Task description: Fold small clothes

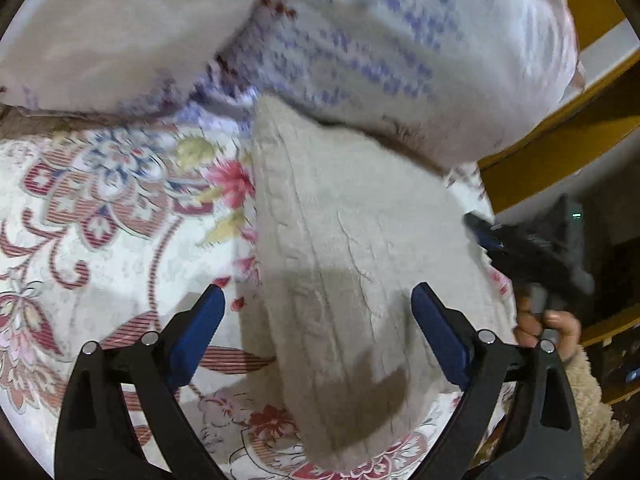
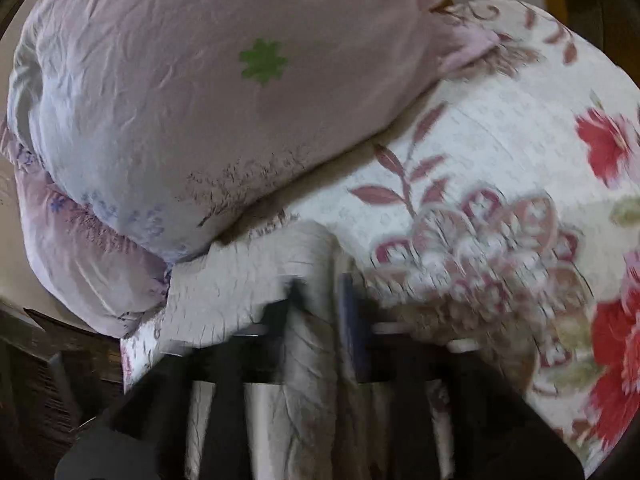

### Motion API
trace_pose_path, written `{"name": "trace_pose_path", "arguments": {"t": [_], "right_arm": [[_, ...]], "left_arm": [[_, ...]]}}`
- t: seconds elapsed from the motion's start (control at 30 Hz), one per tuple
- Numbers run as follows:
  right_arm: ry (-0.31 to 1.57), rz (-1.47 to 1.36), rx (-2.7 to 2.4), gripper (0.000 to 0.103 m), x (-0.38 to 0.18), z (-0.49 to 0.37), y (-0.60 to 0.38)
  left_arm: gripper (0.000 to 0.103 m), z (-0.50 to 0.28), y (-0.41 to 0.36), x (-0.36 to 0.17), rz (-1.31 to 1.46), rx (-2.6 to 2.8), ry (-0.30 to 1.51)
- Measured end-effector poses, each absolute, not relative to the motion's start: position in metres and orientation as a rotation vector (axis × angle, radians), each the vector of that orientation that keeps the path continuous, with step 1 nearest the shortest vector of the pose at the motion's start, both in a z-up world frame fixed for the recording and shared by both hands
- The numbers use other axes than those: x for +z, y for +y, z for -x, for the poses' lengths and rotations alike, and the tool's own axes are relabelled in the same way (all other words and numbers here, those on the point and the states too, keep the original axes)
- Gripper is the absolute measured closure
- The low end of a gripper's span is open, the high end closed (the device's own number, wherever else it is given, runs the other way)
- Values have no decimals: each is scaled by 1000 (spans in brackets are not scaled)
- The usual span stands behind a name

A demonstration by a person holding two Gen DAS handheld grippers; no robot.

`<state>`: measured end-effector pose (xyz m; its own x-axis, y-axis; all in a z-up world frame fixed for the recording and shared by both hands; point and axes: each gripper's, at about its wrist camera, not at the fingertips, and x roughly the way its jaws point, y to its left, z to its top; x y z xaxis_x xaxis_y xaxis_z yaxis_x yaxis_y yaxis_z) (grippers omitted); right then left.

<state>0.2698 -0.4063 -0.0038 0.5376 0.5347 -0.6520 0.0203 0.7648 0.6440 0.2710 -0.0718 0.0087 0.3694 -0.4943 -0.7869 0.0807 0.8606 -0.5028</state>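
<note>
A floral bedspread (image 1: 100, 240) covers the bed under both tongs. Beyond them lies a pale pillow (image 2: 192, 92), its near edge touching the far end of the cloth. The grey knit cloth (image 1: 344, 280) lies flat on the bedspread, running forward between the fingers of the left tongs (image 1: 318, 300), which are spread wide and grip nothing. The right tongs (image 2: 320, 292) sit to the right of the left pair, blurred, clenched on the cloth's edge. A hand (image 1: 548, 326) holds them.
</note>
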Motion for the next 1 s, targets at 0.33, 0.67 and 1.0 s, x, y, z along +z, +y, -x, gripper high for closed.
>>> {"name": "trace_pose_path", "arguments": {"t": [0.33, 0.67, 1.0], "right_arm": [[1023, -688, 521, 79, -26, -239, -388], [1047, -432, 607, 66, -7, -218, -288], [754, -291, 639, 59, 37, -116, -273]], "left_arm": [[63, -280, -101, -13, 483, -460, 1132], [40, -226, -33, 31, 122, -268, 1047], [5, -126, 3, 47, 114, -95, 870]]}}
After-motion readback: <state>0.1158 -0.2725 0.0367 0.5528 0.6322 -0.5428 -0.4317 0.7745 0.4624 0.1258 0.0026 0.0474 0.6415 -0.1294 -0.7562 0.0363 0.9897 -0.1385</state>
